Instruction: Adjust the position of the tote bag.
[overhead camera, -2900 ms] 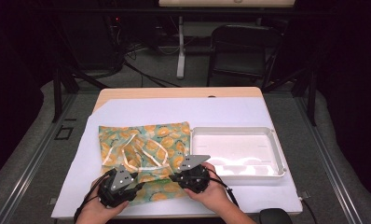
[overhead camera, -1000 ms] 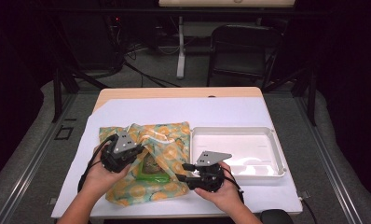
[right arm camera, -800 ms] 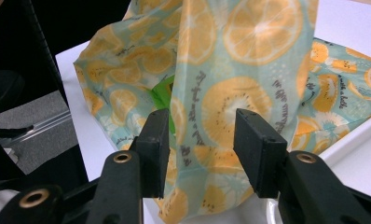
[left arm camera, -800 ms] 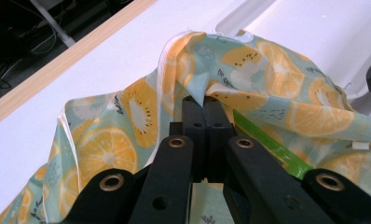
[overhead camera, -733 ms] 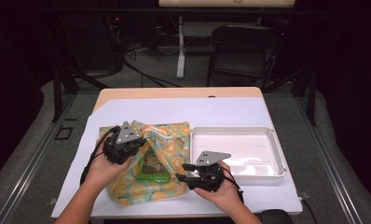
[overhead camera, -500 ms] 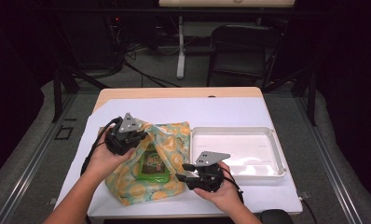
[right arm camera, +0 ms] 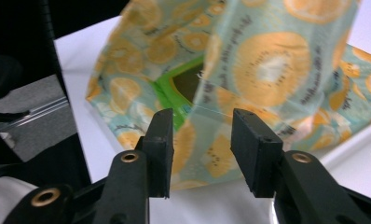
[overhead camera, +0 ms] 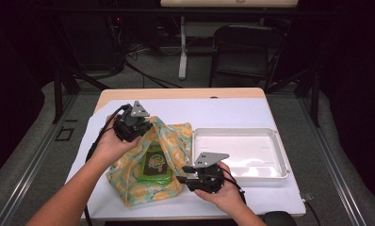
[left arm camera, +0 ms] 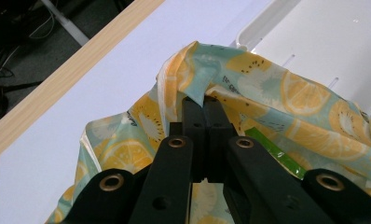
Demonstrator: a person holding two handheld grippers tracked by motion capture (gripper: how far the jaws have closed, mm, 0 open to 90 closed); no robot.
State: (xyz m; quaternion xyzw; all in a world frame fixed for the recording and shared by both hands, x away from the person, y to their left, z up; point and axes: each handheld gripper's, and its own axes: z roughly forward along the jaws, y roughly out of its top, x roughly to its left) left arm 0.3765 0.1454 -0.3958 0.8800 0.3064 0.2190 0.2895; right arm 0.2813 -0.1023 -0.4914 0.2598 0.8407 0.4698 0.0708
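Your left tool (overhead camera: 137, 123) is clamped on the upper rim of the fruit-print bag (overhead camera: 129, 181), holding that edge lifted above the table (overhead camera: 232, 110); in the left gripper view the jaws meet on a pinched fold of the printed film (left arm camera: 197, 95). Your right tool (overhead camera: 182, 175) sits at the bag's near right corner, its jaws apart and just now narrowing, the film between them but not pressed. The bag stands slumped on the white table cover, left of the white tray (overhead camera: 242, 153), its far corner touching the tray's rim. A green packet (overhead camera: 153, 164) shows through the bag's clear wall.
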